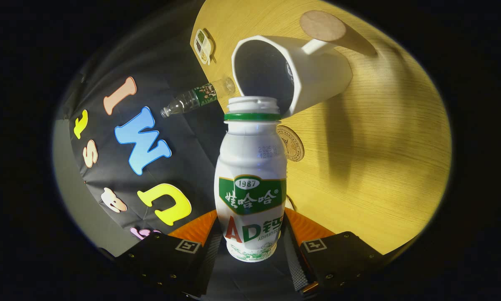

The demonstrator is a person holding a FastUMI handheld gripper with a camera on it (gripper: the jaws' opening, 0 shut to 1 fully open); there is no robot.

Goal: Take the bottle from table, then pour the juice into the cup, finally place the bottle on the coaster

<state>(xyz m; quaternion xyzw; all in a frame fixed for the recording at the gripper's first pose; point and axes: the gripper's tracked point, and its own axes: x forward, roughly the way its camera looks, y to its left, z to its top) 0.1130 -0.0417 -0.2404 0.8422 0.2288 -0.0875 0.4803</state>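
A white juice bottle [250,179] with a green label and a green neck ring stands between my fingers, and my gripper [252,232] is shut on its lower body. The bottle has no cap, and its open mouth sits right at the rim of the white cup [313,77]. The view is rolled sideways, so the bottle is tipped toward the cup's opening. The cup has a handle and stands on the wooden table [380,159]; its inside looks dark and I cannot make out any liquid. A round brown coaster [294,144] with an emblem lies just behind the bottle's shoulder, partly hidden by it.
A brown round-topped cylinder [323,26] stands beyond the cup's handle. A clear plastic bottle [198,97] with a green label stands near the table's edge, and a small white compartment dish [203,45] sits further along that edge. The booth's black cloth wall lies past that edge.
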